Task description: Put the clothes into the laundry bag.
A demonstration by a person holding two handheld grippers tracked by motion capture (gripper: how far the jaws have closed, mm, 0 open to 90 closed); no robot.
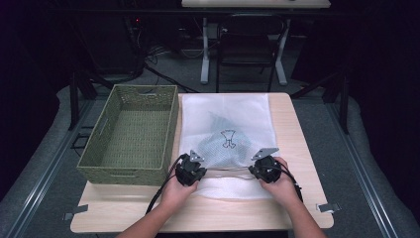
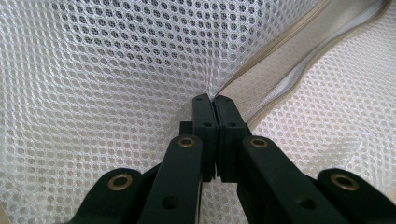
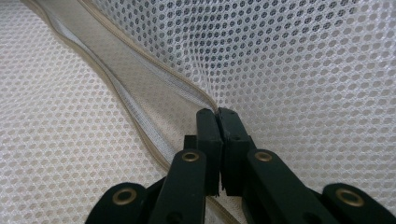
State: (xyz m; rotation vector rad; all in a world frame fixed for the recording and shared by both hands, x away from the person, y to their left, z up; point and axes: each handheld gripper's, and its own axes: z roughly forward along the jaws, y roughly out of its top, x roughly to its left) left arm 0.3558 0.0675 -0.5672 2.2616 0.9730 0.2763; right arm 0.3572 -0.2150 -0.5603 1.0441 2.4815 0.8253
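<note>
A light wooden table (image 1: 297, 148) is set in a dark room, and on it a white mesh laundry bag (image 1: 225, 116) is laid flat, a grey garment with a dark print (image 1: 228, 139) seen through the netting. A green woven basket (image 1: 130, 134) stands just beside the bag at its left, touching nothing held. The bag's long axis runs away from the person, its zippered near edge (image 2: 299, 56) lifted and pinched in the closed jaws of the left gripper (image 1: 190, 171) and the right gripper (image 1: 265, 166).
</note>
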